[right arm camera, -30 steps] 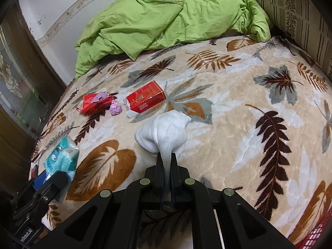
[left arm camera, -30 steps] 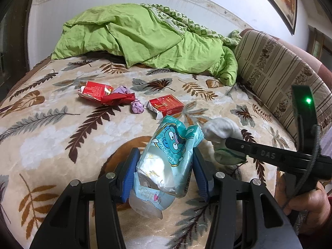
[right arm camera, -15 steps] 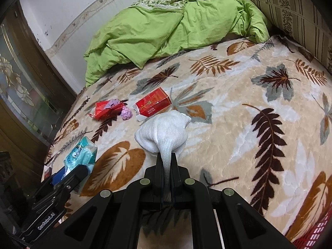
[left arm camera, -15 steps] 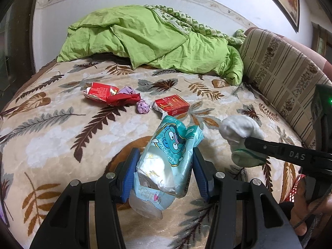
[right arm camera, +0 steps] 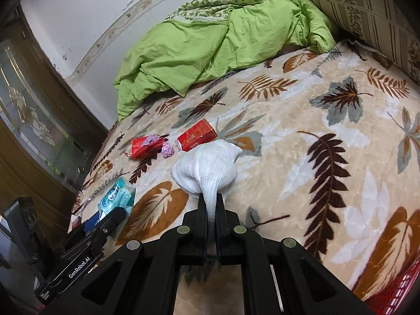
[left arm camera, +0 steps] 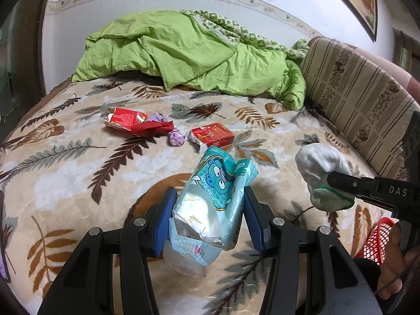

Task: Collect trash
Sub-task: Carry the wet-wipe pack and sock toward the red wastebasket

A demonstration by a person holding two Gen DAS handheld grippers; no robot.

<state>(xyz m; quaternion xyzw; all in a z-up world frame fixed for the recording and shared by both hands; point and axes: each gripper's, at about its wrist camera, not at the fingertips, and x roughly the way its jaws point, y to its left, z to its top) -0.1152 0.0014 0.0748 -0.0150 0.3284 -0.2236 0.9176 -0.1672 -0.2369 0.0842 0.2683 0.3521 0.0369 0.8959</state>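
Grippers both loaded, held above the leaf-print blanket (left arm camera: 65,183). Your left gripper (left arm camera: 208,212) clamps its blue pads on a teal wipes pack (left arm camera: 215,197), jaws partly open around it. Your right gripper (right arm camera: 210,215) is pinched nearly closed on a white sock (right arm camera: 207,169). Ahead of both: red carton (left arm camera: 214,135), purple wad (left arm camera: 176,139), crumpled red wrapper (left arm camera: 134,123). Red basket (left arm camera: 378,239) sits below your right gripper.

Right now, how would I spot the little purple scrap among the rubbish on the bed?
Start at the leaf-patterned blanket in front of the heaped green duvet. Two red packs lie there: a torn-open red wrapper and a boxy red pack. The crumpled purple ball sits between them, the only small, rounded, lilac piece.
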